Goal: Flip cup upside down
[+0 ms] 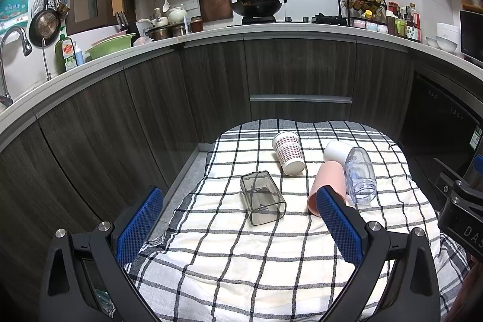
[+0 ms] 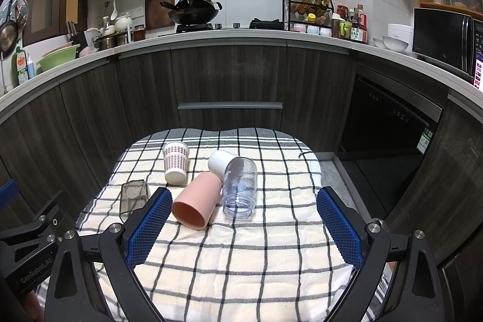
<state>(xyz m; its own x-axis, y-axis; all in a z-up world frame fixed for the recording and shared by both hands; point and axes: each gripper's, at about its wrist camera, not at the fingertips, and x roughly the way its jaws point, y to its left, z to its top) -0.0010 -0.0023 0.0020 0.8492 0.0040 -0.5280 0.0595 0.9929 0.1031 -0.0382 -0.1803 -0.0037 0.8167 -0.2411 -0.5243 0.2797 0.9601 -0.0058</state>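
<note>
Nothing is flipped yet: all 5 cups lie on their sides near the middle of the surface [image 2: 241,255], toward its far edge. Pink cup [image 2: 196,202] lies nearest. Left claw [image 1: 238,227] and right claw [image 2: 243,225] both hang apart, holding nothing.

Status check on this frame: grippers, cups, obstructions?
Left gripper and right gripper open, empty. Five cups on their sides on checked cloth; none flipped. Pink cup touches clear cup.
</note>
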